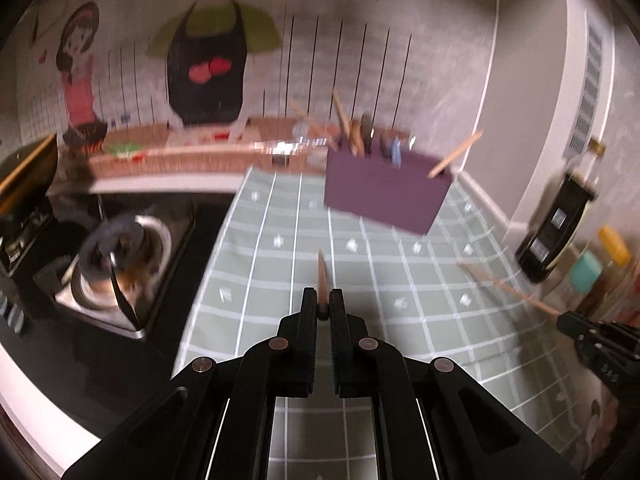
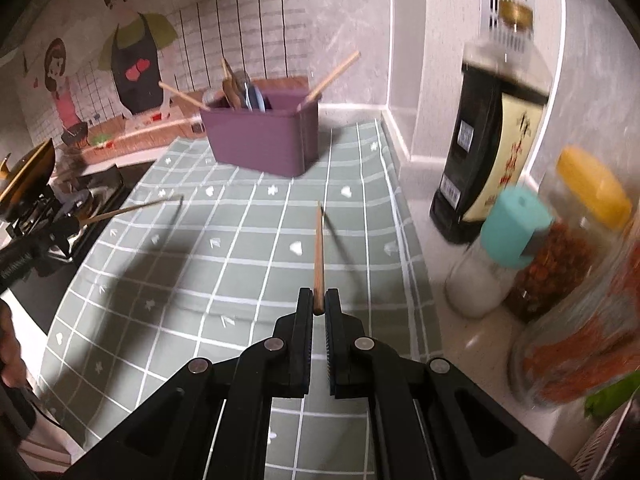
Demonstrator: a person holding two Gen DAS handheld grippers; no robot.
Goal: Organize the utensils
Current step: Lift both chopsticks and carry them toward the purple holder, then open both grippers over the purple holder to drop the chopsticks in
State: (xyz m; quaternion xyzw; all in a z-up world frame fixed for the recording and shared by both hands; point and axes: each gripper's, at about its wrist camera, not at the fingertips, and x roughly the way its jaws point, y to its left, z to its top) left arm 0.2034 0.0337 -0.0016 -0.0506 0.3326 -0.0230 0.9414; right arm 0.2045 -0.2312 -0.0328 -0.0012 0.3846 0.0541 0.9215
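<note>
Both grippers sit nearest the lens, each pinching one chopstick. Left gripper [image 1: 321,307]: my jaws press together on the butt end of the left chopstick [image 1: 321,276], which points forward and away over the green checked cloth [image 1: 280,280]; frame is motion-blurred. From the right wrist view, that same gripper [image 2: 74,226] comes in low from the left edge, its stick [image 2: 132,208] angled right and slightly up, tip above the cloth. A bare hand [image 2: 10,352] shows at the far left edge.

Further left of the cloth: stove [image 1: 100,264] with a pot on it, blurred.

Centre, at the back of the cloth: purple utensil box [image 2: 260,140], upright, holding several chopsticks and spoons leaning out at angles.

Right gripper [image 2: 319,307]: jaws clamped on the right chopstick [image 2: 319,256], stick nearly straight ahead, lifted clear, its shadow falling on the cloth just beside it. Left wrist view shows this gripper [image 1: 564,320] at the right edge, stick slanting up-left.

Right side, off the cloth: dark sauce bottle [image 2: 492,128], teal-capped shaker [image 2: 500,256], yellow-lidded jar [image 2: 568,232].
</note>
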